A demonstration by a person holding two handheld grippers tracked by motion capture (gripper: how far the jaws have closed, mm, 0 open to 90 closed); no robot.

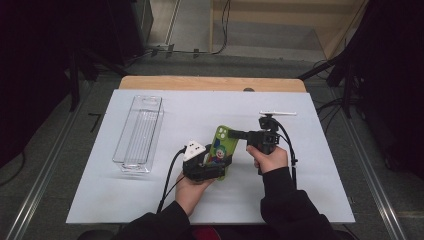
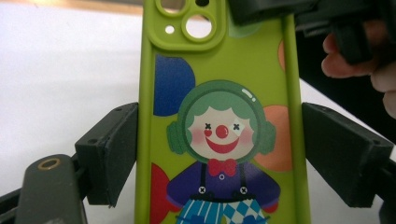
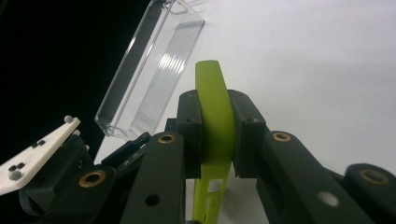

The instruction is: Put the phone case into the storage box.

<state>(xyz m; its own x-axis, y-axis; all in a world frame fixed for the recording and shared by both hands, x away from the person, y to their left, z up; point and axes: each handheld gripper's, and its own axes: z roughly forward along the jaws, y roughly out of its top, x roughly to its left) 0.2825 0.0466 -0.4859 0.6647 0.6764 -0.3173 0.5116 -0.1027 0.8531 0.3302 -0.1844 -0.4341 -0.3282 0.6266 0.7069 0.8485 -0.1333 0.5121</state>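
Two tongs meet at the phone case (image 1: 223, 146): right tongs (image 3: 215, 135) clamp its edge; left tongs (image 2: 219, 154) straddle it, seemingly loosened; placing into the clear bin (image 1: 139, 131), left of the case, remains.

The phone case (image 2: 219, 116) looks like soft matt green silicone with a smooth printed clown. The tongs (image 3: 215, 135) are matt black plastic with brass-coloured metal rivets. The storage bin (image 1: 139, 132) is clear glossy plastic, ribbed along its floor. The tabletop (image 1: 310, 200) carries a smooth matt white sheet over pale wood.
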